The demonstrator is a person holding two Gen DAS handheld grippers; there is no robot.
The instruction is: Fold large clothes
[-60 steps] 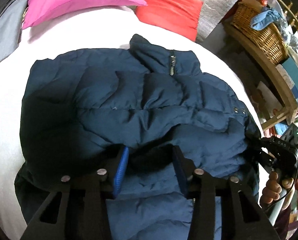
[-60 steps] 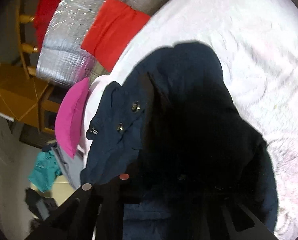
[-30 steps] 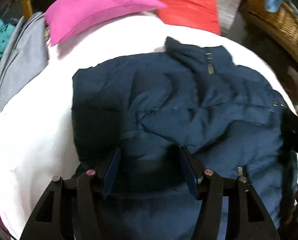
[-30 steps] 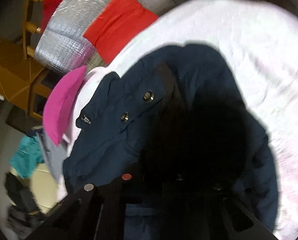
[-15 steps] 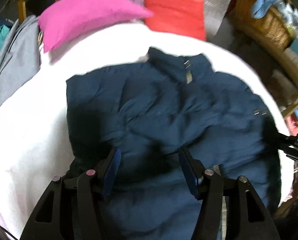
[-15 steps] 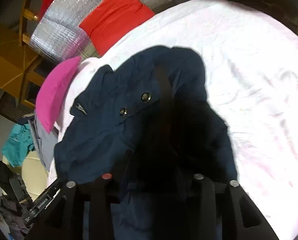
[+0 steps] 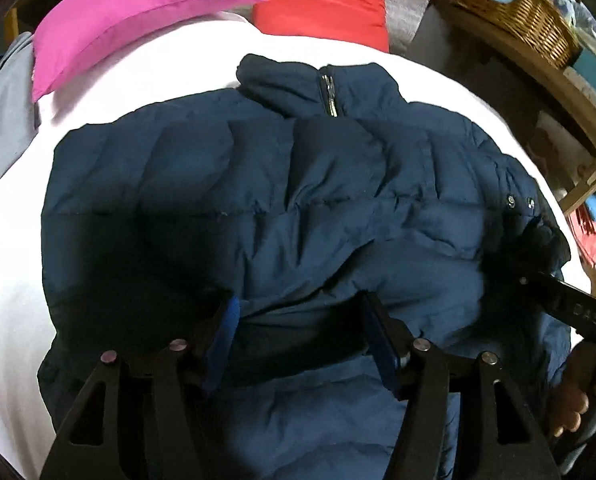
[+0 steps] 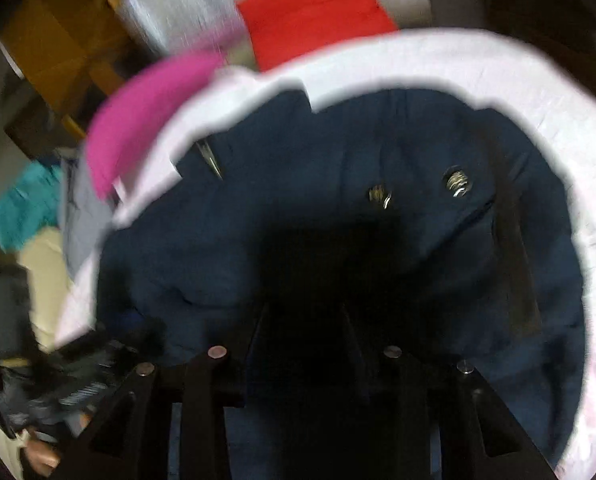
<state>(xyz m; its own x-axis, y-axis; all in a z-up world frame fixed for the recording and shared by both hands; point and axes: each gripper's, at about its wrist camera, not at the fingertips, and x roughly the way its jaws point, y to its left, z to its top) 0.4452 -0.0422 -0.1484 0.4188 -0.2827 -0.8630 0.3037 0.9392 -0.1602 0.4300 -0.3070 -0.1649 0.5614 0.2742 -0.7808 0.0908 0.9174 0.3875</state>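
Bed (image 7: pixel 13 288), white cover: bare strip along its left edge and a broader bare band at its far edge, below the pillows; right edge closely bordered by a wooden shelf (image 7: pixel 554 80) carrying a wicker basket (image 7: pixel 514 12).
Pink pillow (image 7: pixel 129 12), far-left corner of the bed; red pillow (image 7: pixel 322 0) just beside it at the far edge.
Left claw (image 7: pixel 302 336): pitched steeply downward over the near part of the jacket, blue pads apart, a raised fold of fabric lying between them; whether the pads press it cannot be told.
Jacket (image 7: pixel 298 208), navy, quilted: spread flat across the middle of the bed, collar toward the pillows with zip closed, two snap studs near its right side, hem toward the near edge.
Right claw (image 8: pixel 302 328): angled down over the jacket's right side, view blurred; jaws have just been closing slightly after opening, standing part-way apart over dark fabric; grip cannot be told.
A hand (image 7: pixel 574 396) holds its handle at the bed's right edge.
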